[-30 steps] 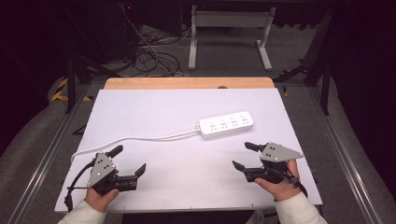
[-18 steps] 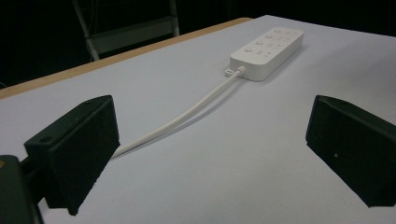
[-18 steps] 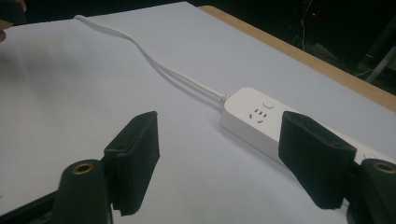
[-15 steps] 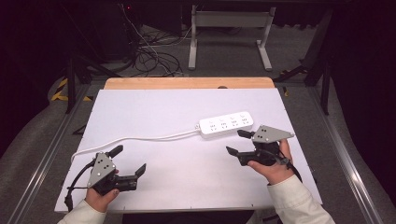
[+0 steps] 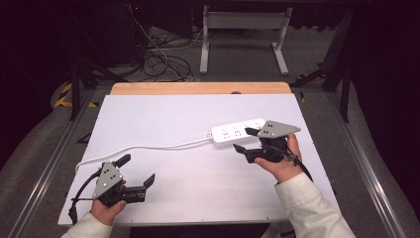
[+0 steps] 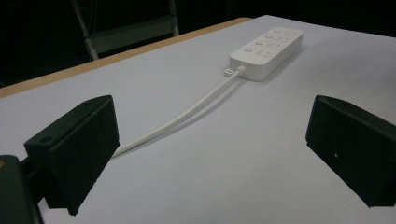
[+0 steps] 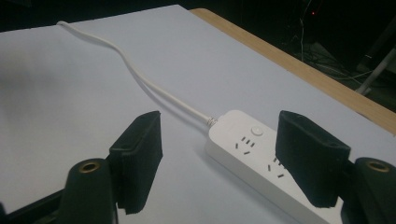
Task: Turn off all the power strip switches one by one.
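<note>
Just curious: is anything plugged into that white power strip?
No, the power strip's sockets sit bare; its own white cord trails away across the table.

Lab: dark room, floor cables, white-covered table.

Even overhead light brightens the white table at frame centre against near-black surroundings, with soft short shadows, slightly soft focus, mild grain and no glare.

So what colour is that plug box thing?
The power strip is white, clearest in the right gripper view.
</note>
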A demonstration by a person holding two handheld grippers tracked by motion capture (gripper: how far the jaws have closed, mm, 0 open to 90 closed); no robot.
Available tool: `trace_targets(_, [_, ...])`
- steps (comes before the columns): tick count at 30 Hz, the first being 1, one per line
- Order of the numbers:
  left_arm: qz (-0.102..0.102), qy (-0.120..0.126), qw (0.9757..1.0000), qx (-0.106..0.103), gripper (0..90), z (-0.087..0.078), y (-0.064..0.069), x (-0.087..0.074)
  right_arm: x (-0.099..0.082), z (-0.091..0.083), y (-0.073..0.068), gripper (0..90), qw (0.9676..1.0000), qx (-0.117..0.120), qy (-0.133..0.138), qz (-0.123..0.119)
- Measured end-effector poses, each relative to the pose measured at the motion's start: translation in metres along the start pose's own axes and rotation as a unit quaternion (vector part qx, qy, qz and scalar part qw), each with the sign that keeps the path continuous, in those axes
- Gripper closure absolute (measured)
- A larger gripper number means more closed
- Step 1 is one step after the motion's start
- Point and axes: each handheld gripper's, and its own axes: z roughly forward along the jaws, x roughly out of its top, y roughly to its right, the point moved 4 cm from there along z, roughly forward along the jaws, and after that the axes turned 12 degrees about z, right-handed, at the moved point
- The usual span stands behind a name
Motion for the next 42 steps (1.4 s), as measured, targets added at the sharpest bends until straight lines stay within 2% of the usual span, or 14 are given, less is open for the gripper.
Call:
trace_targets(11, [0.003,0.000,1.0000,-0.001,3.1,0.000,-0.001,0.000,0.016,0.022,0.011,36.7,0.9998,-0.011,-0.014,-0.003])
trace_targets(12, [0.001,0.000,1.0000,-0.001,3.1,0.000,-0.001,0.000,0.016,0.024,0.012,39.0,0.9997,-0.014,-0.018,-0.006])
trace_targets(14, [-0.002,0.000,1.0000,-0.001,3.1,0.000,-0.001,0.000,0.016,0.029,0.012,52.9,0.9997,-0.006,-0.024,-0.006])
trace_targets(15, [-0.002,0.000,1.0000,-0.002,3.1,0.000,-0.001,0.000,0.016,0.029,0.012,52.9,0.9997,-0.006,-0.024,-0.006])
trace_targets(17, [-0.003,0.000,1.0000,-0.002,3.1,0.000,0.000,0.000,0.018,0.036,0.014,71.4,0.9992,-0.007,-0.022,-0.033])
trace_targets(19, [-0.001,0.001,1.0000,-0.001,3.1,0.000,-0.001,0.000,0.019,0.043,0.016,77.5,0.9989,-0.008,-0.015,-0.044])
trace_targets(21, [-0.002,0.000,1.0000,-0.002,3.1,0.000,0.000,0.000,0.018,0.047,0.018,79.7,0.9989,-0.006,-0.020,-0.041])
trace_targets(23, [0.001,0.000,1.0000,-0.002,3.1,0.000,-0.001,0.000,0.017,0.058,0.025,90.0,0.9991,-0.015,-0.025,-0.030])
trace_targets(25, [0.001,0.001,1.0000,-0.002,3.1,0.000,-0.001,0.000,0.017,0.062,0.028,90.0,0.9991,-0.022,-0.026,-0.024])
trace_targets(26, [0.001,0.002,1.0000,-0.001,3.1,0.000,-0.001,0.000,0.017,0.068,0.033,90.0,0.9996,-0.016,-0.022,-0.004])
trace_targets(27, [0.001,0.001,1.0000,-0.002,3.1,0.000,-0.001,-0.001,0.017,0.071,0.035,90.0,0.9997,-0.015,-0.020,0.001])
trace_targets(31, [-0.002,0.002,1.0000,-0.002,3.1,0.001,-0.001,-0.001,0.016,0.081,0.039,90.0,0.9996,-0.011,-0.020,0.015])
trace_targets(38, [0.000,0.002,1.0000,-0.002,3.1,0.001,-0.002,-0.001,0.009,0.097,0.050,90.0,0.9974,-0.016,-0.034,0.062])
trace_targets(42, [-0.004,0.001,1.0000,-0.002,3.1,0.001,-0.001,-0.001,0.004,0.109,0.051,90.0,0.9967,-0.020,-0.045,0.065])
